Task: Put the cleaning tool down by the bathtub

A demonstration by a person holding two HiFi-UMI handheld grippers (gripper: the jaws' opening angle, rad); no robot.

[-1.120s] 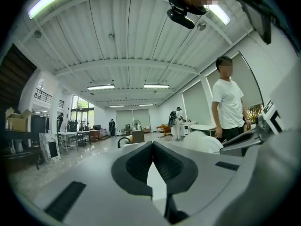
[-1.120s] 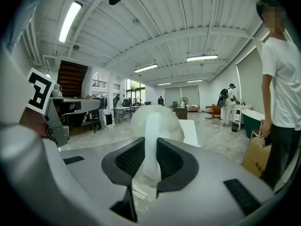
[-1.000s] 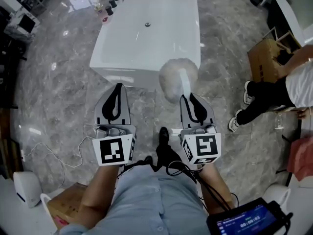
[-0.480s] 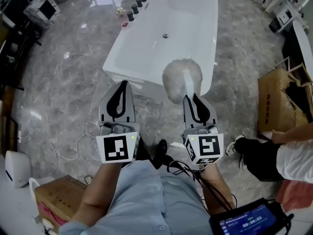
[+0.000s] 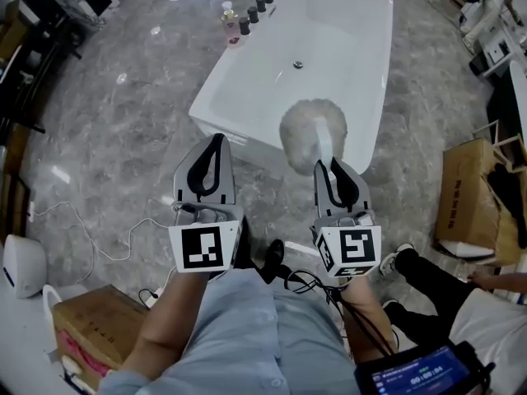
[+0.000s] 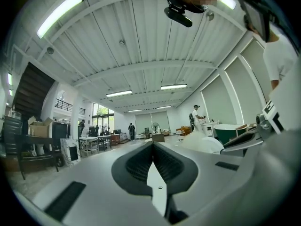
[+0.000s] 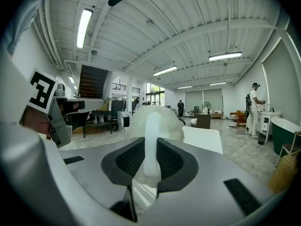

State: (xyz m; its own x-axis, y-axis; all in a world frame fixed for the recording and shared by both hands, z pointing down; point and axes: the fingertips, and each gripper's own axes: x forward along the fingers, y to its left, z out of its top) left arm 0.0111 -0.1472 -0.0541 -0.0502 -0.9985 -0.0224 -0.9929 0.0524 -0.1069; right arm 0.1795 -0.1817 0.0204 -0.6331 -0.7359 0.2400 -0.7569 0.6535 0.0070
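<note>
My right gripper point(image 5: 333, 164) is shut on the white handle of the cleaning tool point(image 5: 313, 134), a fluffy white brush whose head hangs over the near right corner of the bathtub point(image 5: 272, 64). In the right gripper view the handle point(image 7: 152, 140) stands between the dark pads, the fluffy head beyond. My left gripper point(image 5: 216, 141) is shut on nothing, level with the right one, just before the tub's near rim. In the left gripper view its jaws point(image 6: 153, 147) meet with nothing between them.
Dark bottles point(image 5: 251, 13) stand on the floor by the tub's far left corner. Cardboard boxes lie at right point(image 5: 465, 200) and at bottom left point(image 5: 90, 323). A person's legs and shoes point(image 5: 412, 270) are close at right. A white cable point(image 5: 99, 245) runs across the marble floor.
The view has shifted, so the tub now lies further right and up in the head view. Both grippers keep their pose, the brush still held. The person at right sits lower in the frame.
</note>
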